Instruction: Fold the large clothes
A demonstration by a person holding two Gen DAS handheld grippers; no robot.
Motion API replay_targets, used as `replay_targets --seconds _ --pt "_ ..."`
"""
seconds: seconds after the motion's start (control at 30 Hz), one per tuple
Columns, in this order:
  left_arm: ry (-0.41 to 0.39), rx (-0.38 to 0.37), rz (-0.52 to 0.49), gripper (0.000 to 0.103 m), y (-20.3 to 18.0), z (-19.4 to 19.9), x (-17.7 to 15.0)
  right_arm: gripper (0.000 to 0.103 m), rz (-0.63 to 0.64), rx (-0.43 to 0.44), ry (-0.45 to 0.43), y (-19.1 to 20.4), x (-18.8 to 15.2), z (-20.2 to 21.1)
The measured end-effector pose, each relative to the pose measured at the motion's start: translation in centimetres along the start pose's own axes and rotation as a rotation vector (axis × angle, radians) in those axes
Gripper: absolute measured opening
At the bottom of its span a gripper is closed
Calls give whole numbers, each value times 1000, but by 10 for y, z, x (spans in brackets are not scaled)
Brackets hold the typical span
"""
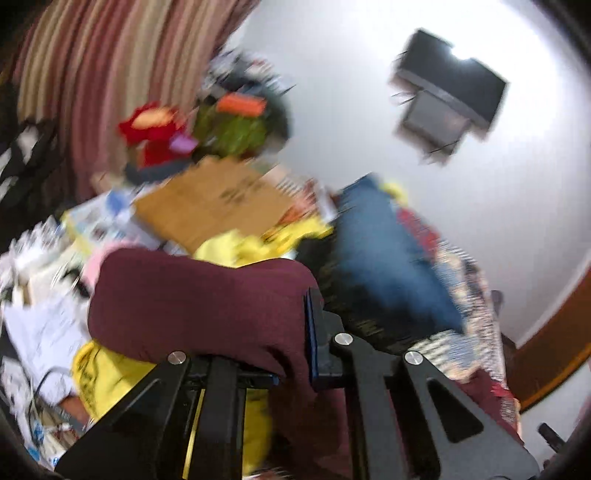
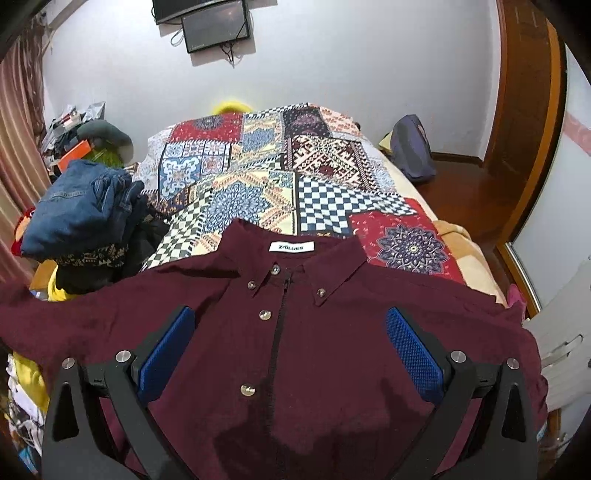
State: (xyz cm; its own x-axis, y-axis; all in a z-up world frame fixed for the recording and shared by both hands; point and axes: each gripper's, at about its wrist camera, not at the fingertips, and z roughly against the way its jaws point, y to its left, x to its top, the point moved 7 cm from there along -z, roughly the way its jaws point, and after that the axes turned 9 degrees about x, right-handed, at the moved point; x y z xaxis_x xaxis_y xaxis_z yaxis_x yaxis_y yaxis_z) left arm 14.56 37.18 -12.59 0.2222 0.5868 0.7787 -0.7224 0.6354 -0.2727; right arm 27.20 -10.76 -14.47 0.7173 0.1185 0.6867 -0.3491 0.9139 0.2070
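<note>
A maroon button-up shirt (image 2: 332,369) lies face up on the patchwork bedspread (image 2: 258,166), collar and white label toward the far side. My right gripper (image 2: 291,332) hovers over the shirt's chest, open, its blue pads (image 2: 413,350) wide apart on either side of the button placket. In the blurred left wrist view, a fold of the maroon shirt (image 1: 199,302) hangs over my left gripper (image 1: 301,332), which is shut on the cloth; only one blue pad edge (image 1: 310,332) shows.
A pile of blue jeans (image 2: 81,210) and dark clothes sits at the bed's left edge. Yellow cloth (image 1: 240,251), a cardboard sheet (image 1: 210,199) and clutter lie beyond. A dark bag (image 2: 413,147) stands on the wooden floor at the right. Screens (image 2: 207,22) hang on the wall.
</note>
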Motion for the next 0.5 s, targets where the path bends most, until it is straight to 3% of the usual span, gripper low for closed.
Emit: replay_targets --seconds 0.17,0.3,0.5 --pt "-117 -145 -103 9 -83 47 11 103 -7 7 -36 -4 4 12" --pt "-148 -208 -247 9 -155 63 -6 103 -20 16 -57 -10 5 20" --pt "-22 -310 -479 9 -256 50 -82 103 -45 31 -68 -19 2 28"
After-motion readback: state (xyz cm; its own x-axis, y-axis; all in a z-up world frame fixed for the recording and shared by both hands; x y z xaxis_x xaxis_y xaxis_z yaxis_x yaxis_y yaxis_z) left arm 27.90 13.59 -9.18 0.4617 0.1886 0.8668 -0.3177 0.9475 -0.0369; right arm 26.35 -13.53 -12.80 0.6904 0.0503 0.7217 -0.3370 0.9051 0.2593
